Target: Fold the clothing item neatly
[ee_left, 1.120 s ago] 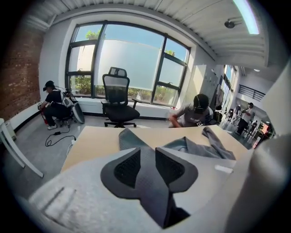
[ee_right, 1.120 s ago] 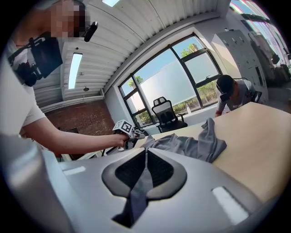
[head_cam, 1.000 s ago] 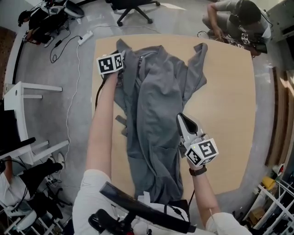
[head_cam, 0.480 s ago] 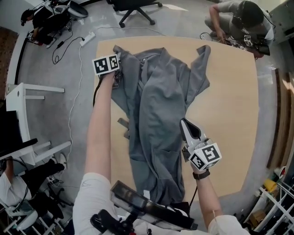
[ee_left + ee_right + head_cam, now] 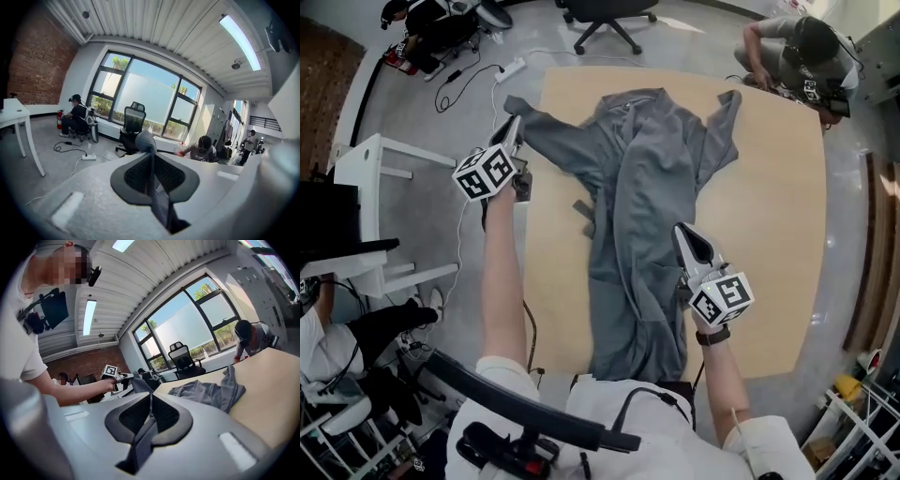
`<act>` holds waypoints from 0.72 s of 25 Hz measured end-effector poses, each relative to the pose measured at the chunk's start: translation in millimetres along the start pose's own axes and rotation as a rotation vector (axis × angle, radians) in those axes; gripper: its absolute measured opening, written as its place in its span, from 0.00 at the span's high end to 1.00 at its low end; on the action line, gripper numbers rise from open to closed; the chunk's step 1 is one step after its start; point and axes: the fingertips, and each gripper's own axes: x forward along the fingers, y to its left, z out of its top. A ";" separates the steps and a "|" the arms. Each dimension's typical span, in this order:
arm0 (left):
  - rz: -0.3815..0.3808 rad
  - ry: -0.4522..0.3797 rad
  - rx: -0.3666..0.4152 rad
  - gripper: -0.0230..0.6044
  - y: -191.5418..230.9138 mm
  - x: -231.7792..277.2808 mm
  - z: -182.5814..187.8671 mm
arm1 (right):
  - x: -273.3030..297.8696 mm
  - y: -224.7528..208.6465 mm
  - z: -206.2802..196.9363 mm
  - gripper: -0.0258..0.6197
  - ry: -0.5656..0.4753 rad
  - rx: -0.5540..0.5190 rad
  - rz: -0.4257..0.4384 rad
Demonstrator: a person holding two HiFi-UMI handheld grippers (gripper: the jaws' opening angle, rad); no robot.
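A grey long-sleeved garment (image 5: 647, 187) lies lengthwise on the wooden table (image 5: 769, 206), rumpled, with its near end hanging over the front edge. My left gripper (image 5: 515, 124) hangs past the table's left edge. Its jaws have just closed, and they are shut on the end of the left sleeve (image 5: 546, 141), which stretches out sideways. In the left gripper view, grey cloth (image 5: 151, 159) sits pinched between the pads. My right gripper (image 5: 683, 236) is shut on the garment's right edge at mid-length. A fold of grey fabric (image 5: 146, 420) shows between its pads.
A person (image 5: 797, 47) crouches at the table's far right corner. An office chair (image 5: 605, 14) stands beyond the far edge. A white side table (image 5: 384, 159) and a power strip (image 5: 508, 70) with cables are on the floor to the left. Shelving (image 5: 862, 412) stands at the lower right.
The left gripper has swung up and out to the left, past the table's edge, drawing the sleeve out sideways. The right gripper has risen slightly with the garment's edge.
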 end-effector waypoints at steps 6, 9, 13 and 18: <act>0.113 -0.044 -0.077 0.92 37.7 -98.7 -1.2 | -7.9 51.1 -1.2 0.94 -0.025 -0.019 0.050; 0.175 -0.041 -0.117 0.92 57.1 -140.9 -18.1 | -19.1 67.8 -8.7 0.94 -0.010 -0.033 0.065; 0.258 -0.038 -0.180 0.92 94.8 -186.6 -32.3 | -21.9 79.0 -17.3 0.93 0.016 -0.039 0.068; 0.320 -0.014 -0.261 0.92 125.5 -218.3 -60.0 | -36.0 86.2 -11.3 0.93 0.007 -0.046 0.046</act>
